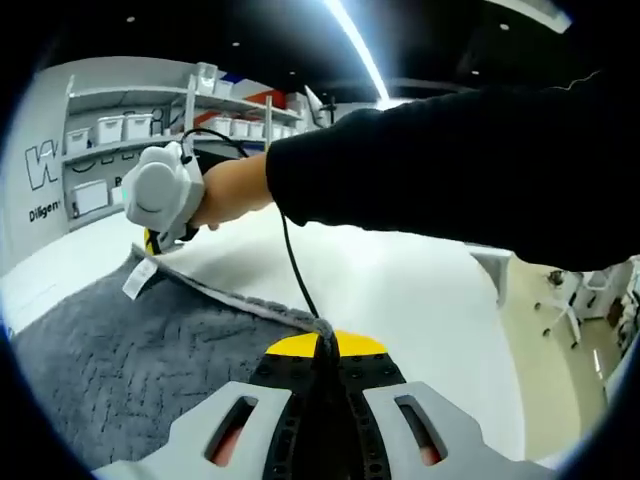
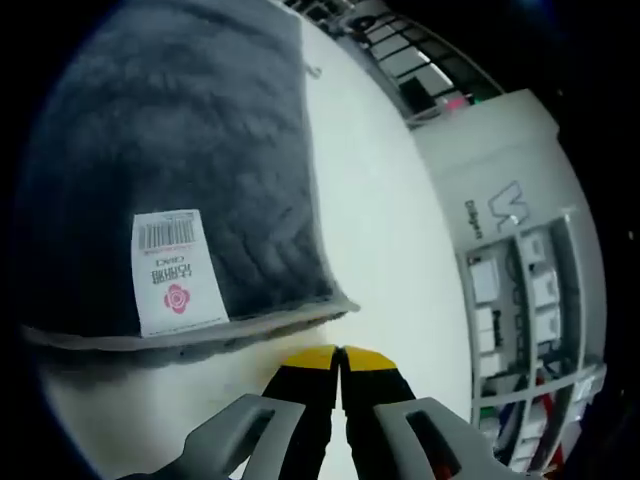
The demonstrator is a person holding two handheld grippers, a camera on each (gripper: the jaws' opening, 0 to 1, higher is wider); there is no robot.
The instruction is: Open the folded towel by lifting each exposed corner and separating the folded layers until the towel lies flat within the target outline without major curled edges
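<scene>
One grey towel (image 1: 130, 360) lies on the white table (image 1: 400, 290), bearing one label (image 2: 176, 270). Both grippers, left (image 1: 322, 345) and right (image 2: 340, 358), pinch the towel's edge, jaws closed.

Both grippers' fingers (image 1: 325, 345) (image 2: 340, 358) are pressed together, each pinching cloth.

both views close over shared grey towel (image 1: 110, 370), facing shelves (image 1: 130, 130)

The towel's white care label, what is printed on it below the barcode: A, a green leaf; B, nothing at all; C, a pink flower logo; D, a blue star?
C: in the right gripper view the label on the grey towel shows a barcode, lines of pink text, then a pink flower emblem.
</scene>
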